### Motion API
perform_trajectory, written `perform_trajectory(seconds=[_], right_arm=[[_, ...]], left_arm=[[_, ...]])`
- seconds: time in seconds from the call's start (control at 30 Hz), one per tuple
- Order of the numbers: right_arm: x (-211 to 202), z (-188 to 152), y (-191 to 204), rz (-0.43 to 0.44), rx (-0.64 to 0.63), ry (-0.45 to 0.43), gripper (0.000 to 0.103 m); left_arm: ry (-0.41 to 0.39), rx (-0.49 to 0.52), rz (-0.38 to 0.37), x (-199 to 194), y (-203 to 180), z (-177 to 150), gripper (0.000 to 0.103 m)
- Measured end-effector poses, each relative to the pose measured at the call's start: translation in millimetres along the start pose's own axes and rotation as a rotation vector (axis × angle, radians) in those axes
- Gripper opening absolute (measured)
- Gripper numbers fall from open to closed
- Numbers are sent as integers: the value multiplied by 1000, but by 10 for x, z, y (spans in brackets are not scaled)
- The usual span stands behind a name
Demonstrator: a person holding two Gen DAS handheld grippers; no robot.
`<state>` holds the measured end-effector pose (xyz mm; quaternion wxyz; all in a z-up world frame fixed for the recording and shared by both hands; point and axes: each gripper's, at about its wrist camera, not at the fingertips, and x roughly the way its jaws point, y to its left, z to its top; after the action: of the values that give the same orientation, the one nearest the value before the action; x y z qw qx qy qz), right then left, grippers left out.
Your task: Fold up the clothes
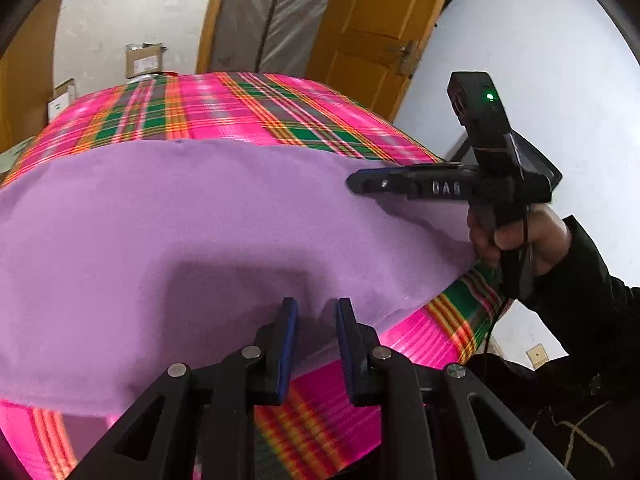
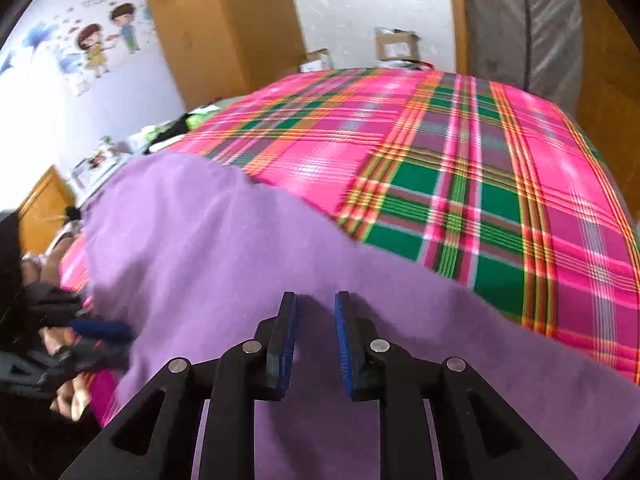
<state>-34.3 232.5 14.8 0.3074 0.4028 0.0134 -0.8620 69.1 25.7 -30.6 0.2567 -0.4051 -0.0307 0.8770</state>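
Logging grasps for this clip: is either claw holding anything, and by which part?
Nothing is held. The left claw and right claw are both open over the purple garment, with no fabric between their fingers.

We are observing a pink plaid bedcover (image 2: 460, 168) lying spread across the bed. Cardboard boxes (image 1: 145, 59) are standing beyond it against the white wall. A wooden door (image 1: 372, 28) is standing ajar. Cartoon wall stickers (image 2: 106, 36) are showing.
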Motion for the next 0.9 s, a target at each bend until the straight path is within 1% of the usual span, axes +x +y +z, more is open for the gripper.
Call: perform_trajectory(seconds=[0.13,0.23,0.3,0.4,0.5,0.57,0.63,0.7,0.77,0.87,0.9], right_arm=[[64,55,60,6,3,-3,20],[112,96,106,11,4,-5,27],[152,106,151,22,2,3,27],[221,106,210,45,-1,23,27],[237,119,213,52,10,22,28],[244,133,216,57,18,19,28],[272,161,219,57,21,20,28],[309,184,231,62,21,27,28],[348,214,275,65,14,31,28],[382,256,323,71,3,35,28],[399,275,334,72,2,36,28]], left_arm=[[-60,-64,96,-244,320,-14,20],[-96,-141,205,-375,681,30,20],[-119,-194,276,-471,932,90,20],[-155,-235,356,-632,1252,219,20],[-188,-291,454,-799,1644,343,20],[-200,-344,483,-882,1898,343,21],[-185,-414,494,-876,2158,343,23],[-162,-458,460,-833,2311,323,23],[-150,-446,436,-771,2325,313,23],[-117,-404,485,-622,2332,327,23],[-98,-413,502,-577,2366,327,23]])
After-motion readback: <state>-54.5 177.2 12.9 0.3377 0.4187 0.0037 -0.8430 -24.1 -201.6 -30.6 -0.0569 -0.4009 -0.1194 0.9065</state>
